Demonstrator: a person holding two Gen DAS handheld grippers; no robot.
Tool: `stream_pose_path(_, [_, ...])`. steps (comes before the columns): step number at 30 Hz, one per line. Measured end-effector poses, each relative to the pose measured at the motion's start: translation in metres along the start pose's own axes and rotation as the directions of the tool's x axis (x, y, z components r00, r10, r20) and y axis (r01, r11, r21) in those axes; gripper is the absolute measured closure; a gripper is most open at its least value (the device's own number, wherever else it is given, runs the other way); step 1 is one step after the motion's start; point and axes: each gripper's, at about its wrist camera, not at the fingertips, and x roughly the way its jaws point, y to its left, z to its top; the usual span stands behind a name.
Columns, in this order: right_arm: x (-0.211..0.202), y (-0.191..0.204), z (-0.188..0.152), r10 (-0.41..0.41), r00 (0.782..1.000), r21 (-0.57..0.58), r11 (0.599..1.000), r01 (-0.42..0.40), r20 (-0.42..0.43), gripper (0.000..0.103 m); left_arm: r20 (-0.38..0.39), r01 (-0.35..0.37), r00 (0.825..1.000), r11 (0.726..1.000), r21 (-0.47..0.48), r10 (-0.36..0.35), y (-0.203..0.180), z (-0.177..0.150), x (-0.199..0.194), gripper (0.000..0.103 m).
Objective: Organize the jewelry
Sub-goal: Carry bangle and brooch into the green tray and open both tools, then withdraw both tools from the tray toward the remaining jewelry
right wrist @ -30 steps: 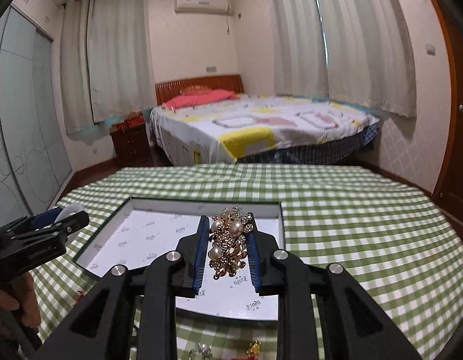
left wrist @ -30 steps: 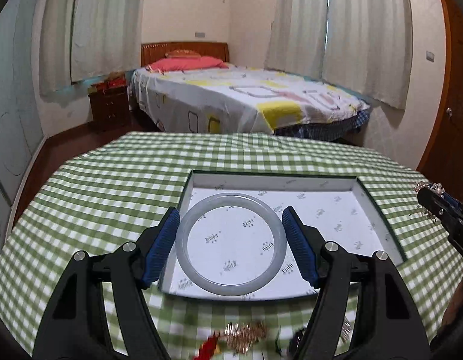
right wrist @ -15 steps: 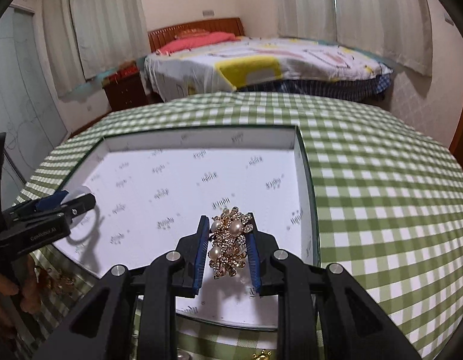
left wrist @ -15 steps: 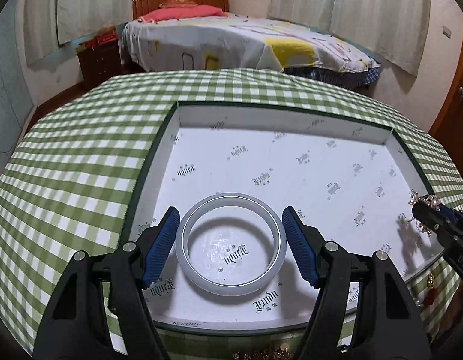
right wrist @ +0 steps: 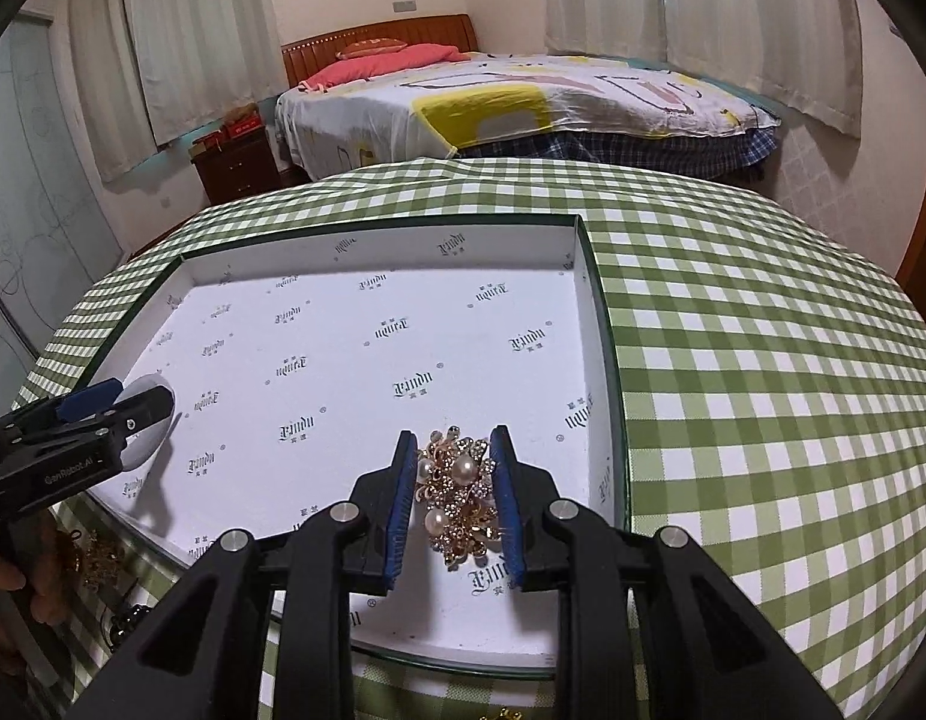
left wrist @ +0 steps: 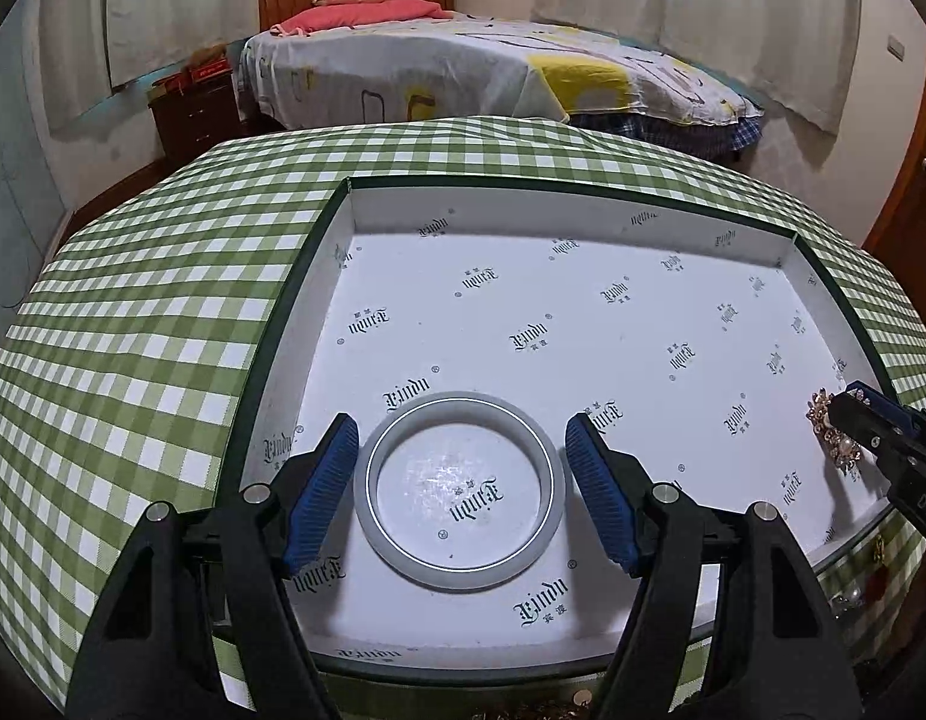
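A pale jade bangle [left wrist: 459,492] lies flat on the floor of the white box [left wrist: 559,210], near its front left corner. My left gripper [left wrist: 461,489] is open around it, with small gaps between the blue pads and the ring. My right gripper [right wrist: 455,495] is open just wide of a gold and pearl brooch [right wrist: 459,495], which rests on the box floor [right wrist: 342,360] near the front right corner. The brooch also shows in the left wrist view [left wrist: 838,435], beside the right gripper's tip. The left gripper shows in the right wrist view [right wrist: 102,420].
The box sits on a round table with a green checked cloth [right wrist: 733,360]. Loose gold jewelry [right wrist: 99,552] lies on the cloth in front of the box at the left. More pieces [left wrist: 871,576] lie at the box's front right. A bed stands behind the table.
Both grippers lowered into the box. The left jaws opened off the bangle, which now lies on the box floor. The right jaws opened off the brooch, now resting on the floor.
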Motion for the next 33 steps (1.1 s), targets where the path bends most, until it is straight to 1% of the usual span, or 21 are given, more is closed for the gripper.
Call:
stream_pose_path(4, [-0.004, -0.001, 0.001, 0.005, 1.000, 0.005, 1.000, -0.006, 0.015, 0.069, 0.004, 0.005, 1.000, 1.000, -0.009, -0.005, 0.000, 0.001, -0.001, 0.032])
stream_pose_path(6, [-0.011, 0.000, 0.000, 0.008, 1.000, 0.007, 1.000, -0.008, 0.029, 0.066, 0.015, 0.008, 1.000, 1.000, -0.015, -0.008, 0.000, 0.001, -0.005, 0.028])
stream_pose_path(7, [-0.014, 0.000, 0.000, 0.008, 0.999, 0.006, 1.000, -0.008, 0.036, 0.064, 0.024, 0.008, 1.000, 1.000, -0.019, -0.007, 0.001, 0.001, -0.009, 0.023])
stream_pose_path(9, [-0.025, 0.003, -0.001, 0.005, 0.998, 0.001, 1.000, -0.005, 0.058, 0.058, 0.056, 0.009, 0.998, 1.000, -0.030, -0.007, 0.001, 0.000, -0.020, 0.023])
stream_pose_path(11, [-0.037, 0.005, -0.005, 0.002, 0.997, -0.006, 1.000, -0.002, 0.082, 0.056, 0.085, 0.008, 0.996, 0.999, -0.033, -0.006, 0.001, -0.002, -0.031, 0.023])
stream_pose_path(15, [-0.060, 0.007, -0.020, -0.008, 0.993, -0.014, 1.000, 0.009, 0.114, 0.050, 0.183, 0.003, 0.983, 0.999, -0.035, 0.003, -0.003, -0.014, -0.064, 0.022])
stream_pose_path(17, [-0.072, 0.008, -0.030, -0.016, 0.991, -0.014, 1.000, 0.018, 0.132, 0.048, 0.228, -0.003, 0.974, 0.999, -0.035, 0.011, -0.006, -0.024, -0.082, 0.020])
stream_pose_path(18, [-0.077, 0.009, -0.036, -0.018, 0.990, -0.015, 1.000, 0.020, 0.137, 0.047, 0.244, -0.007, 0.970, 0.999, -0.033, 0.015, -0.007, -0.029, -0.089, 0.018])
stream_pose_path(21, [-0.092, 0.014, -0.057, -0.028, 0.988, -0.034, 0.999, 0.034, 0.153, 0.043, 0.278, -0.023, 0.960, 1.000, -0.012, 0.025, -0.012, -0.051, -0.110, 0.017])
stream_pose_path(26, [-0.107, 0.021, -0.086, -0.012, 0.988, -0.048, 0.999, 0.020, 0.156, 0.038, 0.277, -0.032, 0.960, 0.999, -0.008, 0.033, -0.012, -0.078, -0.132, 0.017])
stream_pose_path(29, [-0.108, 0.028, -0.100, -0.002, 0.990, -0.060, 0.998, 0.010, 0.142, 0.030, 0.273, -0.035, 0.961, 0.999, -0.010, 0.037, -0.011, -0.092, -0.143, 0.017])
stream_pose_path(33, [-0.108, 0.032, -0.111, 0.020, 0.992, -0.067, 0.998, -0.012, 0.126, 0.024, 0.268, -0.039, 0.963, 0.999, -0.007, 0.039, -0.011, -0.108, -0.153, 0.016])
